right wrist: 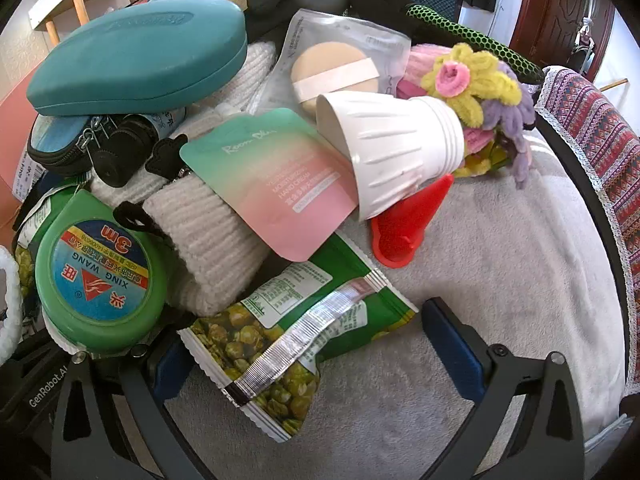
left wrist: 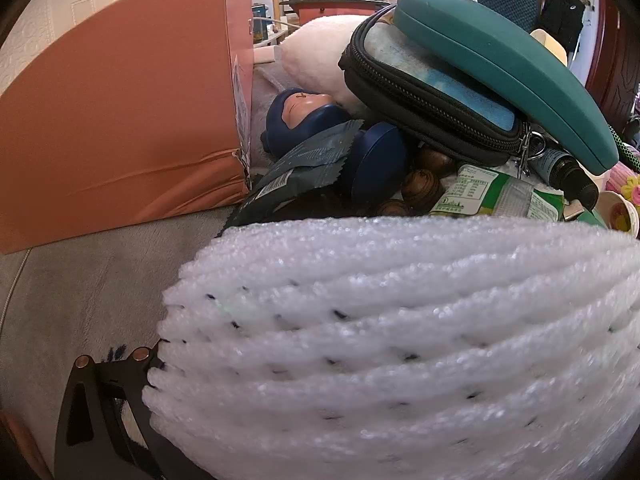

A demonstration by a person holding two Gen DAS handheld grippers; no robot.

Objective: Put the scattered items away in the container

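Observation:
My left gripper is shut on a white foam net sleeve that fills the lower part of the left wrist view; only its left finger shows. The salmon cardboard box stands at the left. Behind the sleeve lies a pile: a teal glasses case, a zip pouch, a blue figure, wooden beads. My right gripper is open around the corner of a green pea snack bag. A green tape measure lies by its left finger.
In the right wrist view, a white paper cup, a red cone, a hand cream sachet, a powder puff packet, yarn flowers and a white knit item lie on grey cloth.

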